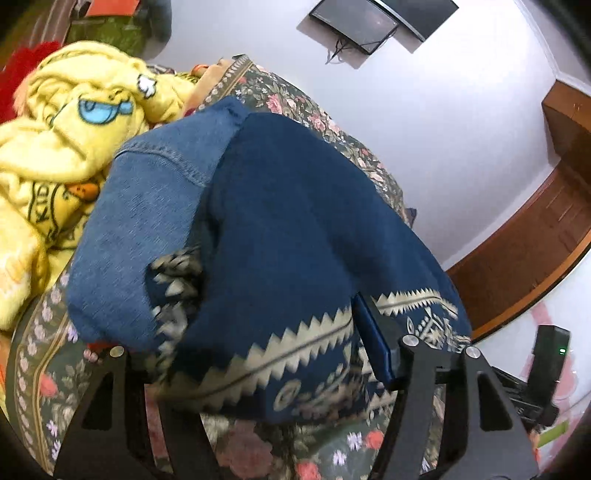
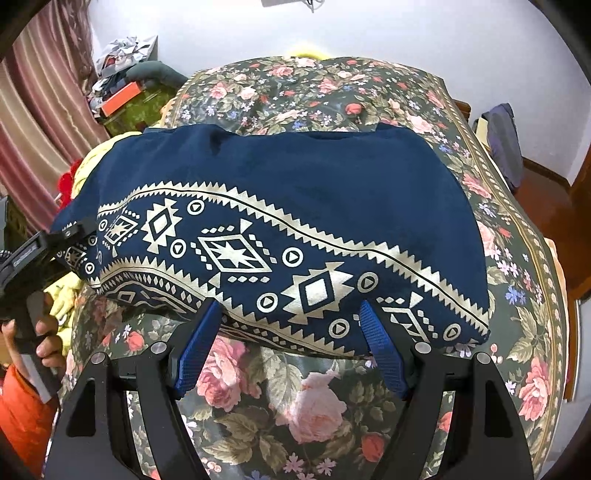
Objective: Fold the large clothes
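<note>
A folded navy garment with a cream geometric border lies across the floral bedspread. My right gripper is open, its blue fingertips right at the garment's near edge, nothing held. In the left wrist view the same navy garment fills the middle, lying over a blue denim piece. My left gripper is spread wide; its right blue fingertip lies against the border, and the left finger is hidden under the cloth. The left gripper also shows in the right wrist view at the garment's left end.
A yellow fleece blanket is heaped at the left of the bed beside something red. A curtain and cluttered boxes stand behind. A wooden door and a wall screen are at the right.
</note>
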`<action>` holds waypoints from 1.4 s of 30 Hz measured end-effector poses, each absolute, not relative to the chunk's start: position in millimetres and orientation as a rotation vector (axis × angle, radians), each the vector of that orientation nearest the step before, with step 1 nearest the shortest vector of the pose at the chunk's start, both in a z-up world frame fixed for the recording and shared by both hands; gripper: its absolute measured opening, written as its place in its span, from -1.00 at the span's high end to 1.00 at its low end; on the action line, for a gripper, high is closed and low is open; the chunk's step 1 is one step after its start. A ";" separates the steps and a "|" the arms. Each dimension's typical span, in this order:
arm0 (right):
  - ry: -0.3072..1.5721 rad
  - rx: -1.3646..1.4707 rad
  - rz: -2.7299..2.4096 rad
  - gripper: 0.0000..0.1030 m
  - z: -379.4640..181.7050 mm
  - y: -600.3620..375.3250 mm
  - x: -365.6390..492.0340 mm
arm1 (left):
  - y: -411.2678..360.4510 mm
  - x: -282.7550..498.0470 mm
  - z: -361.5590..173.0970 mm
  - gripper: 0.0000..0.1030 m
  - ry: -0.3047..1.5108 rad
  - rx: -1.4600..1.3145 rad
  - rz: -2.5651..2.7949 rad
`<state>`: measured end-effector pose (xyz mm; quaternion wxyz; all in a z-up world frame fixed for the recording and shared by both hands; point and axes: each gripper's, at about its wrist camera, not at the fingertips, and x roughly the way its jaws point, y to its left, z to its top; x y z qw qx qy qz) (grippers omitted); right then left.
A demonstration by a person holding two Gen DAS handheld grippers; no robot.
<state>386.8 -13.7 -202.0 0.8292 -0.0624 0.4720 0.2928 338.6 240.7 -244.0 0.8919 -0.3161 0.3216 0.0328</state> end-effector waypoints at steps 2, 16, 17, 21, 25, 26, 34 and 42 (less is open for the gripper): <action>1.005 -0.130 0.614 -0.44 -203.6 -12.6 388.6 | 235.2 350.9 -238.6 -0.24 0.668 -0.638 0.070; 0.860 -0.167 0.622 -0.44 -157.7 11.7 398.2 | 232.4 358.2 -187.0 0.58 0.520 -0.640 0.160; 0.849 -0.176 0.628 -0.44 -156.0 17.5 399.9 | 229.2 357.3 -179.9 0.58 0.501 -0.635 0.149; 0.848 -0.237 0.639 -0.44 -168.0 45.0 411.3 | 201.5 363.8 -144.2 0.59 0.466 -0.532 0.122; 1.007 -0.218 0.695 -0.44 -208.3 57.1 426.9 | 167.9 383.0 -130.6 0.61 0.509 -0.423 0.067; 1.020 -0.218 0.698 -0.44 -216.5 57.3 427.5 | 156.2 388.8 -130.3 0.63 0.524 -0.389 0.046; 0.973 -0.120 0.701 -0.44 -197.9 -4.6 425.9 | 61.9 419.6 -112.9 0.63 0.558 -0.149 -0.074; 0.953 -0.101 0.443 -0.44 -192.6 -115.5 425.6 | -55.4 453.2 -155.8 0.64 0.749 -0.007 -0.283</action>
